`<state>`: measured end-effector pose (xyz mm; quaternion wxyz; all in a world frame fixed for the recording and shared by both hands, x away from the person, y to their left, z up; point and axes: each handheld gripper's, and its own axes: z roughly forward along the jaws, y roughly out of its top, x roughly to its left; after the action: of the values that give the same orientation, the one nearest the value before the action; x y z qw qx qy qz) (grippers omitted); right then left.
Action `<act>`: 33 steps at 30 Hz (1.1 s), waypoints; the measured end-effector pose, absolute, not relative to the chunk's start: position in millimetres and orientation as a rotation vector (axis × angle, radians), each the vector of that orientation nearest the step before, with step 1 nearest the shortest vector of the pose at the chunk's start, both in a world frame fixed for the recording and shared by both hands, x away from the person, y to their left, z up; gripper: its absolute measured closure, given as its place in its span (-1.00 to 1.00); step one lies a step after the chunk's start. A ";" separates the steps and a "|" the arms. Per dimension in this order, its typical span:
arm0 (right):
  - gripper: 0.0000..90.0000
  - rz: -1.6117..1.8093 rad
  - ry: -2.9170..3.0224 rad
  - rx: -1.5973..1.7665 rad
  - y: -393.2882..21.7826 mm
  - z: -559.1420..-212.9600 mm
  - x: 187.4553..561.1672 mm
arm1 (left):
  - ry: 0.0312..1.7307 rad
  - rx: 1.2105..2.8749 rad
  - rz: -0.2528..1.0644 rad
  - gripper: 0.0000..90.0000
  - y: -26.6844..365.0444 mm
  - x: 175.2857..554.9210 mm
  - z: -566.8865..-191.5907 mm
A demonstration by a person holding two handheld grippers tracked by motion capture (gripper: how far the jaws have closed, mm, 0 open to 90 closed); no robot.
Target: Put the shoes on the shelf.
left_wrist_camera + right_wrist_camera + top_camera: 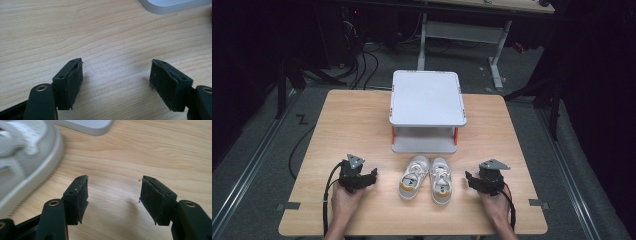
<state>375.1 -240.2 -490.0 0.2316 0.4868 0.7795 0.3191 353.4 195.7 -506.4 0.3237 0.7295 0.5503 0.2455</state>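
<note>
**High view: two open grippers flank a pair of small shoes**

High view, nearest edge first: two hands are seen entering from the bottom of the wooden table (pixel 362 115), each wrapped around a black gripper. The left gripper (pixel 373 174) is held just left of the shoes and the right gripper (pixel 468 179) just right of them, both pointed inward toward the pair and both resting low over the tabletop.

Between them a pair of small shoes is placed side by side, toes pointing away from the person. The left shoe (pixel 413 177) and the right shoe (pixel 440 179) are white and grey with pale soles, and they lie close together, almost touching. Neither shoe is touched by a gripper.

From the left gripper view, the left gripper (pixel 116 75) is shown with its jaws spread wide; nothing but bare wood grain is seen between the pads. From the right gripper view, the right gripper (pixel 113 195) is likewise shown parted, with nothing gripped; the right shoe (pixel 25 157) is seen blurred at the left, beside the jaw but outside the gap.

Farther off, behind the shoes, a small white two-tier rack (pixel 427 97) is set at the middle of the table, its flat top tray carried on orange posts above a lower shelf. A corner of its base is caught at the top edge of each gripper view.
</note>
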 end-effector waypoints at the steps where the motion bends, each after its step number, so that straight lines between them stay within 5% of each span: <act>1: -0.16 0.872 2.134 1.339 -242.4 -490.8 375.8 | 1.440 1.916 0.642 -0.41 196.0 353.2 -506.4; 16: -0.20 0.888 2.086 1.401 -264.7 -501.4 380.4 | 1.453 1.940 0.541 -0.35 193.2 352.0 -492.4; 33: -0.20 0.891 2.088 1.404 -264.9 -501.6 380.2 | 1.247 1.874 0.433 -0.30 164.3 325.6 -442.9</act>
<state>380.2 -264.9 -501.6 0.2340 0.5113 0.7605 0.3247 325.6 164.3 -442.9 0.4122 0.7448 0.4957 0.1720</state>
